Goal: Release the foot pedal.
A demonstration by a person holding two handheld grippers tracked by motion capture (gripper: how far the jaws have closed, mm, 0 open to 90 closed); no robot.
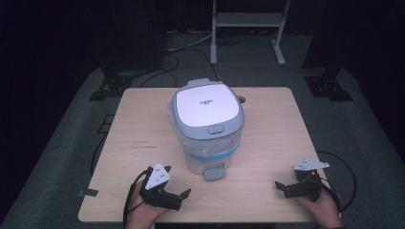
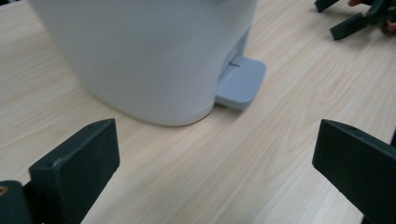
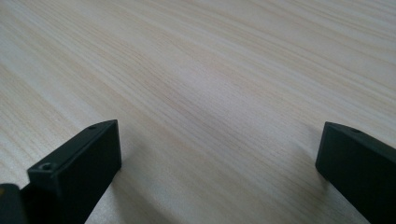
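A white pedal bin (image 1: pixel 206 128) with its lid down stands at the centre of the high view on the pale wooden surface (image 1: pixel 267 143), its grey foot pedal (image 1: pixel 214 172) facing the lower edge of the frame. The left tongs (image 1: pixel 173 190) sit at lower left, spread wide with nothing between them, aimed toward the pedal. The right tongs (image 1: pixel 282 186) rest at lower right, also spread and empty. Pressing the pedal looks like the step in hand: come in from above, set one jaw flat on the pedal's middle and push straight down, so the light bin does not slide or tip.

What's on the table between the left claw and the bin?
Nothing: in the left gripper view, bare table runs from the open left claw to the bin.
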